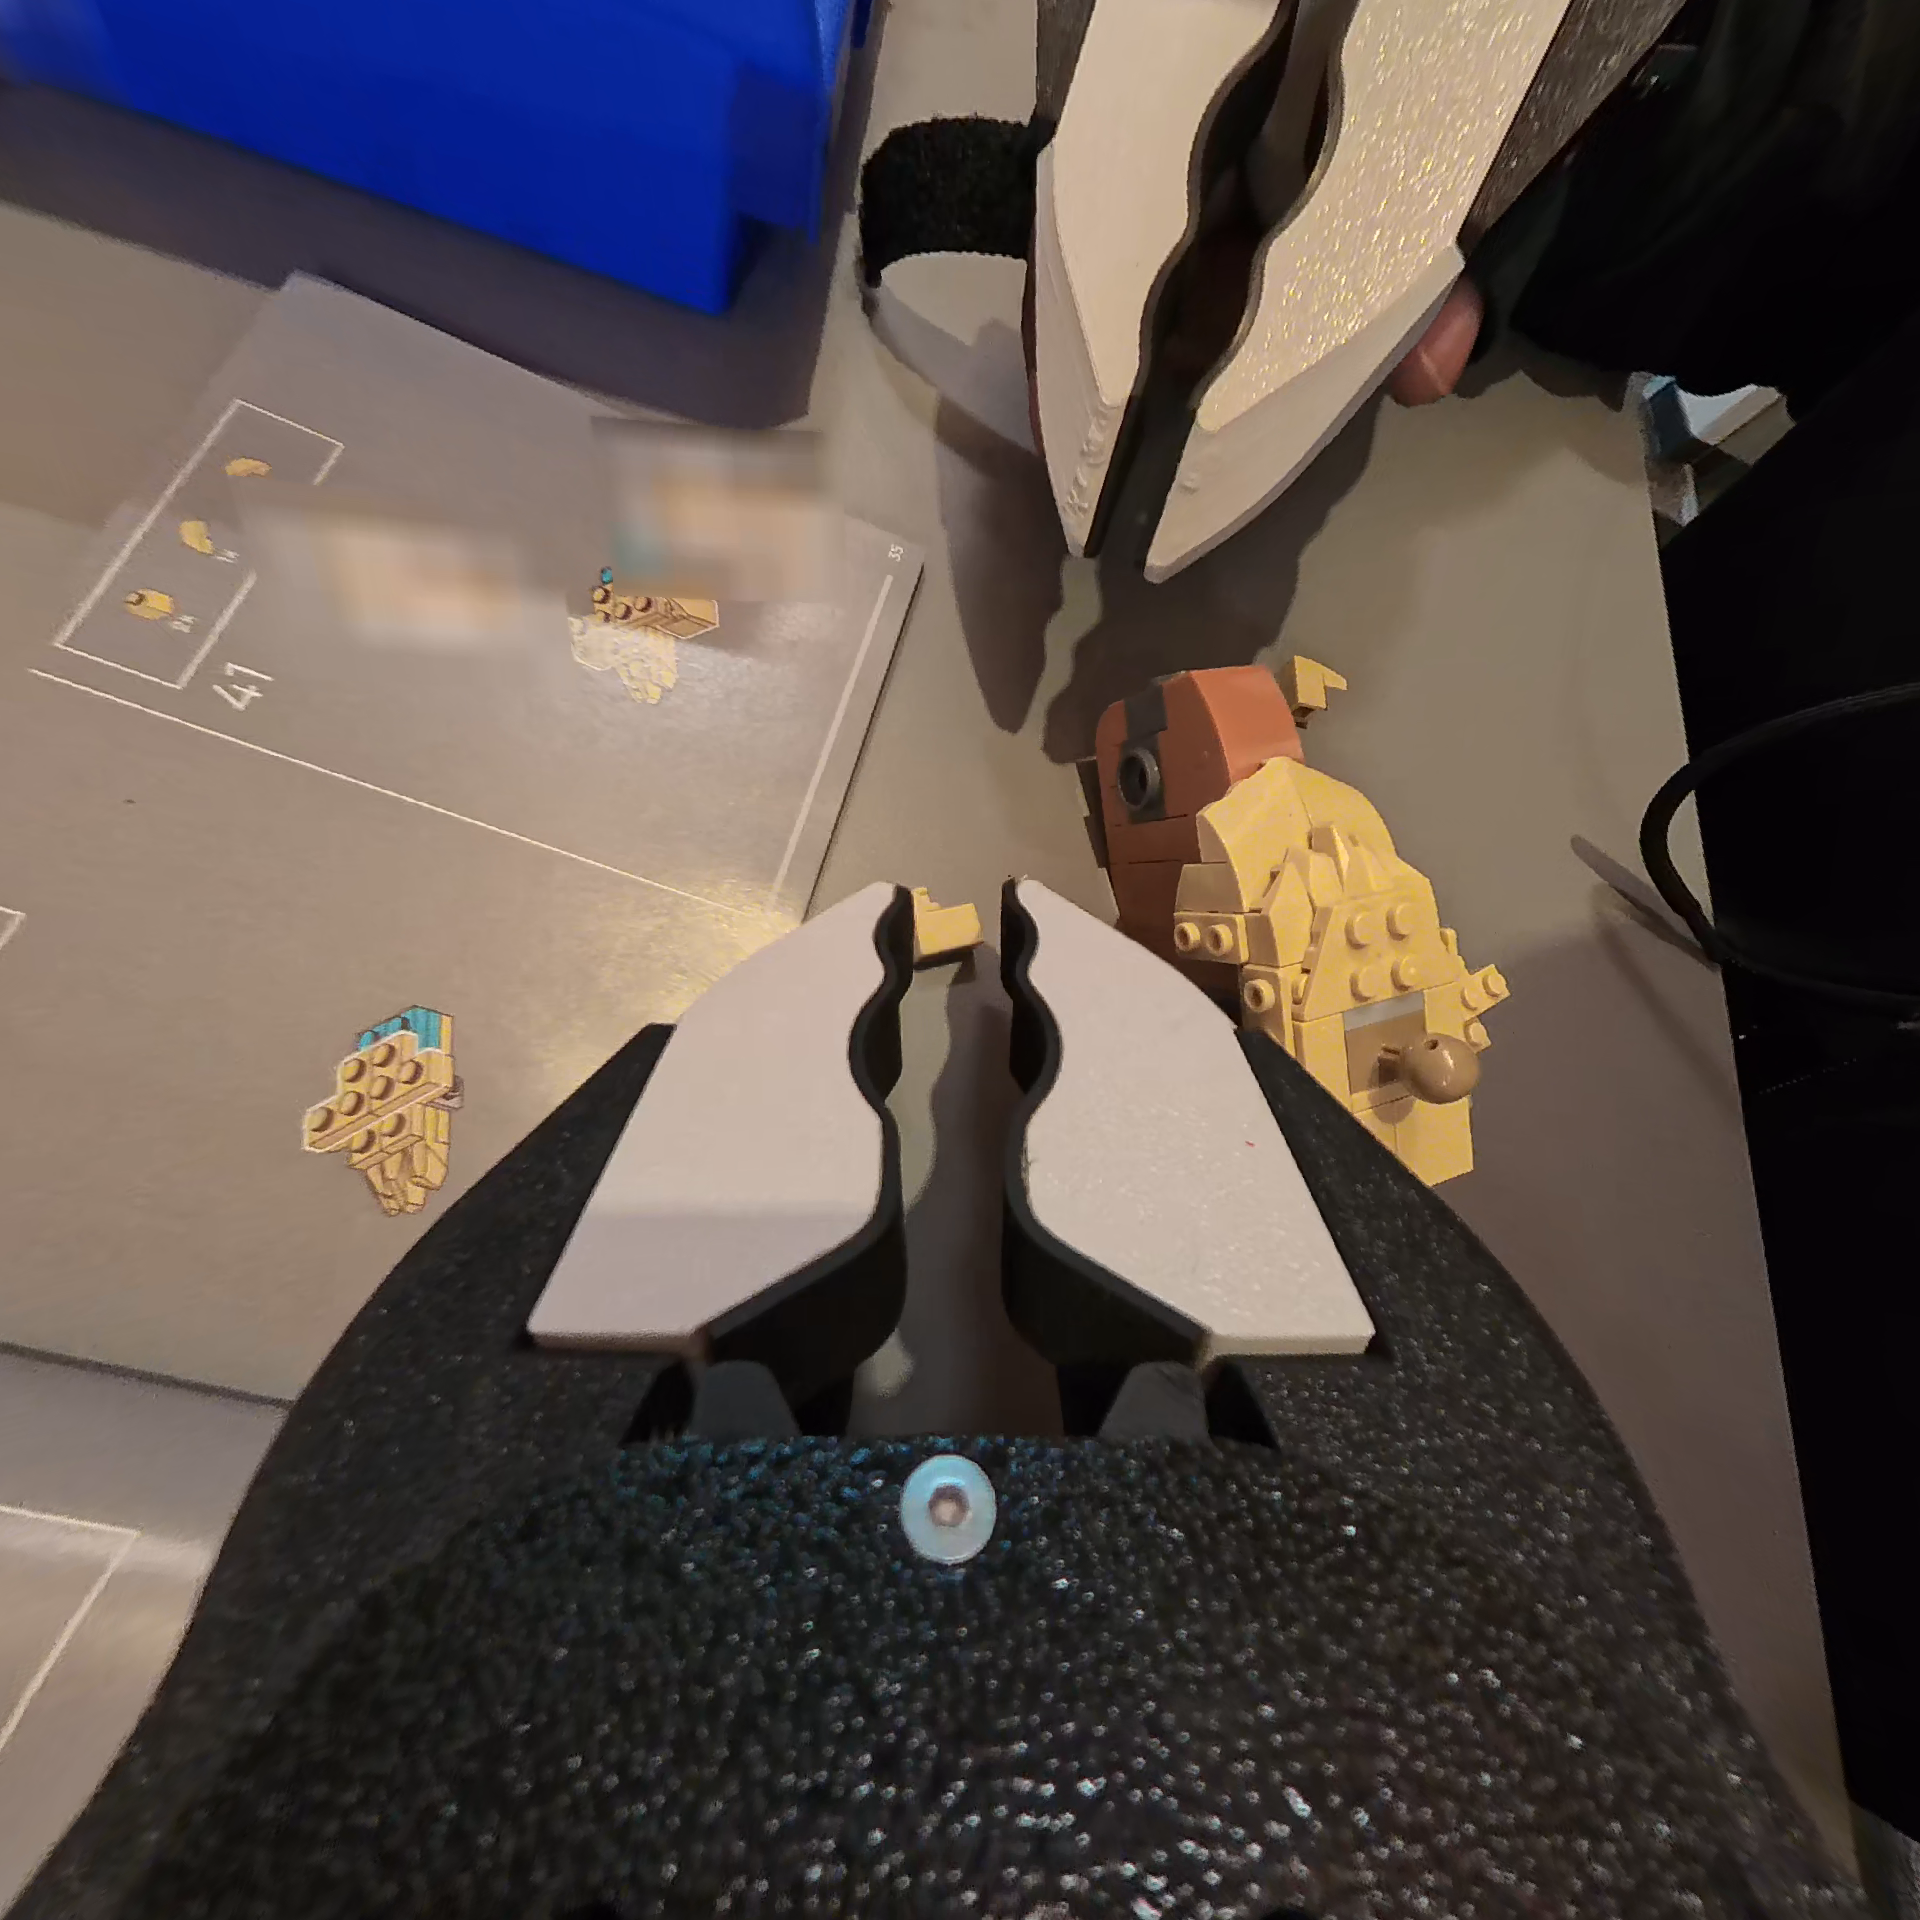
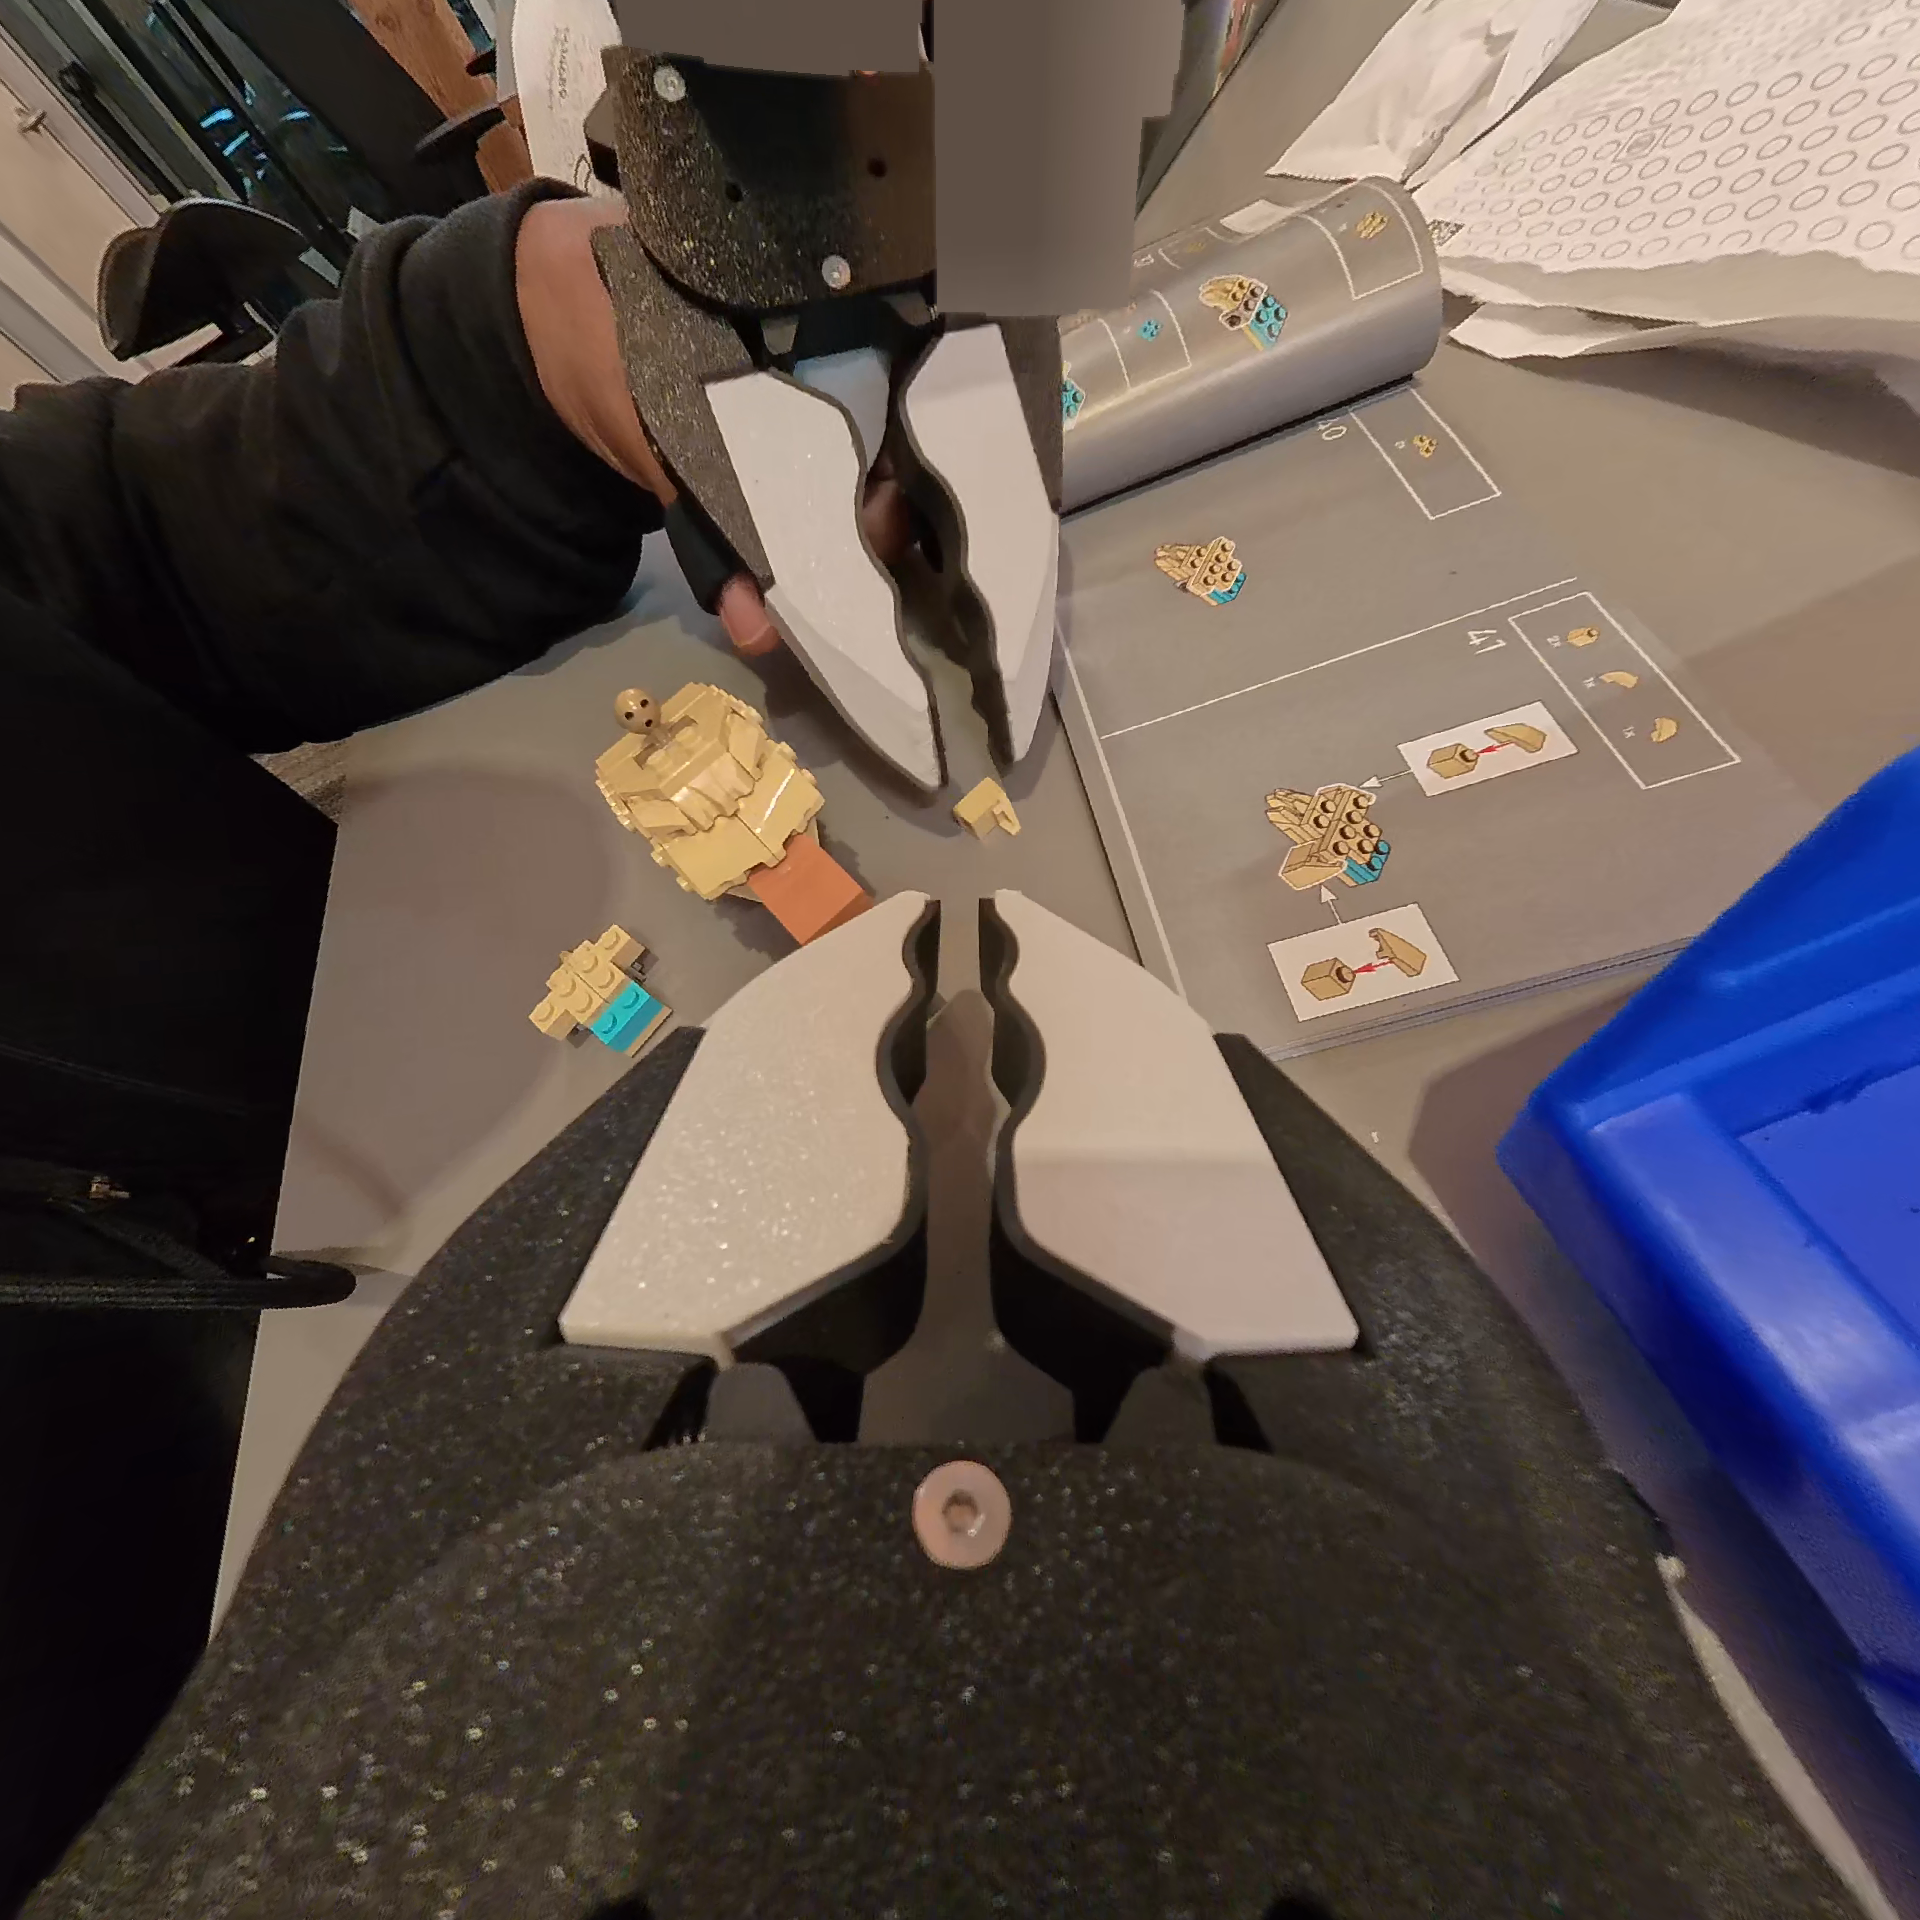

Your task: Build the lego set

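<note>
My left gripper (image 1: 951,914) stands parted over a small tan brick (image 1: 948,925) lying loose on the grey table (image 1: 1538,644); my right gripper (image 2: 958,914) is slightly parted, bare, beside the tan-and-brown brick model (image 2: 707,805) and instruction booklet (image 2: 1351,644)

Left claw (image 1: 951,914): tilted down toward the tabletop (image 1: 1507,644), grey fingers (image 1: 790,1039) parted by a narrow gap, black wavy pads facing each other. Nothing is clamped between the pads. A hand (image 2: 582,343) in a dark sleeve grips its body from behind, one fingertip showing beside the outer finger.

Right claw (image 2: 958,914): pointed toward the left claw from the opposite side, tips low over the tabletop. Its fingers (image 2: 800,1091) stand slightly apart, and the grasp is bare.
</note>
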A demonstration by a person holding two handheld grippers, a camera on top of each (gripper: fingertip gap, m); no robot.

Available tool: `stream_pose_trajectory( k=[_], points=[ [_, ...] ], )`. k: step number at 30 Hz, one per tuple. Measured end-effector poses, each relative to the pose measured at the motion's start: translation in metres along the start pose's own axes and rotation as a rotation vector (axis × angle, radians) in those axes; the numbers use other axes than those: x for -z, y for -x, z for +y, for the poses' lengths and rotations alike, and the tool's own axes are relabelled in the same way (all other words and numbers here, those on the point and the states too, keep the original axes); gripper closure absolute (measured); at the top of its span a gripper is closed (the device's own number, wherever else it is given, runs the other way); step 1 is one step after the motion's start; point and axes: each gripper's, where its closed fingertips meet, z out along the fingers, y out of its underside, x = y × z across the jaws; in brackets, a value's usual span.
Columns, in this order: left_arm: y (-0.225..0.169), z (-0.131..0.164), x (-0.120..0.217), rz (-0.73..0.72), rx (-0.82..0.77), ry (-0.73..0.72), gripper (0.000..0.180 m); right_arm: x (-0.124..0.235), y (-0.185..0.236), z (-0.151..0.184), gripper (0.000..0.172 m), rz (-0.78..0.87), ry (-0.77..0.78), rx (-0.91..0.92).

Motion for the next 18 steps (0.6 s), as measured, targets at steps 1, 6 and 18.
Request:
stream_pose_trajectory(
  k=[1,6,18],
  points=[
    [0.001,-0.001,0.001,-0.005,-0.002,-0.008,0.165,0.000,0.000,0.000,0.165,0.000,0.000,0.000],
    [0.011,-0.016,0.011,-0.075,-0.025,-0.096,0.165,0.000,0.000,0.000,0.164,-0.001,0.001,0.000],
    [0.030,-0.065,0.061,-0.278,-0.097,-0.456,0.166,-0.001,0.001,0.001,0.164,-0.003,0.007,0.002]
  ],
)
